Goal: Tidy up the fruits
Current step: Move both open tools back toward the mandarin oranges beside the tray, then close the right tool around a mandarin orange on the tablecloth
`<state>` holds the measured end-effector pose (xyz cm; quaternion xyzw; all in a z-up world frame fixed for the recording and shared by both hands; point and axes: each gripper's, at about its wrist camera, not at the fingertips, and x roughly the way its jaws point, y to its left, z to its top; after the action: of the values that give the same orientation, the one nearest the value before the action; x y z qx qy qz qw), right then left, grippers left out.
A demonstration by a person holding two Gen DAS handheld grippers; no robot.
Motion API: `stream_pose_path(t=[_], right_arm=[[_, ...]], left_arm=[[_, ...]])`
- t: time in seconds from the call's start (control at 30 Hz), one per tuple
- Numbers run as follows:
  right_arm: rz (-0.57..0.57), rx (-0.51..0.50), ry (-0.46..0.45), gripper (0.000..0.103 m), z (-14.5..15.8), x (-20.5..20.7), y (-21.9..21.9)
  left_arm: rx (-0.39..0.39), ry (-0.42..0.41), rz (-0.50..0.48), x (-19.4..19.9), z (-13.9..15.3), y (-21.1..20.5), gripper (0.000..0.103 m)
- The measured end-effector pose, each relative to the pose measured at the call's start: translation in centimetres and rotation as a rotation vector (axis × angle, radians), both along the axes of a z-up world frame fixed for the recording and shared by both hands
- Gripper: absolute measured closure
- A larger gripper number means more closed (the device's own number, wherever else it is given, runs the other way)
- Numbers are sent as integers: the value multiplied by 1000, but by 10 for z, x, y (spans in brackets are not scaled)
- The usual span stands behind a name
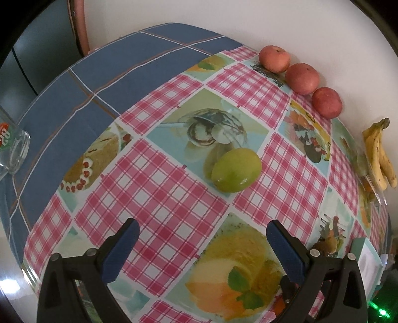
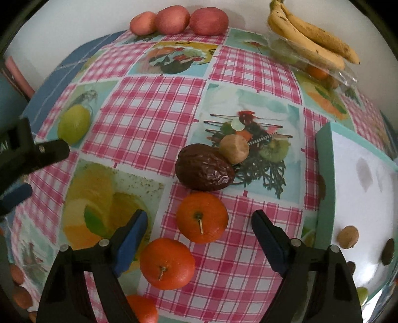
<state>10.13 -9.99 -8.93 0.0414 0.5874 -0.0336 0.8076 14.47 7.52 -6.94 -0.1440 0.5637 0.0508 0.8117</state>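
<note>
The surface [image 2: 154,104] carries sorted fruit along the far wall — a bunch of bananas [image 2: 311,37], then three red apples [image 2: 179,21] in a row; nearer lie a green fruit [image 1: 236,170], a wrinkled brown fruit [image 2: 204,167] and two oranges. The right tongs [image 2: 199,244] stand wide, holding nothing; the upper orange [image 2: 202,217] lies just ahead, between the fingers' line, clearly nearest this hand. The left tongs [image 1: 202,251] also gape empty — the green fruit sits ahead, well apart.
</note>
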Motion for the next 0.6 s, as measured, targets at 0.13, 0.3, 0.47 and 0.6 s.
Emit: stream_pose_path(t=[0.13, 0.3, 0.47, 0.6], right_arm=[[-20, 3, -8, 27, 2, -1, -4], [-48, 16, -12, 46, 6, -4, -19], [-45, 28, -12, 57, 8, -7, -28], [-45, 37, -11, 63, 8, -8, -37]], left_arm=[[-11, 10, 0, 0, -2, 0, 0], [-24, 12, -4, -1, -2, -2, 0], [-59, 30, -31, 0, -4, -9, 0], [-83, 36, -55, -1, -5, -17, 0]])
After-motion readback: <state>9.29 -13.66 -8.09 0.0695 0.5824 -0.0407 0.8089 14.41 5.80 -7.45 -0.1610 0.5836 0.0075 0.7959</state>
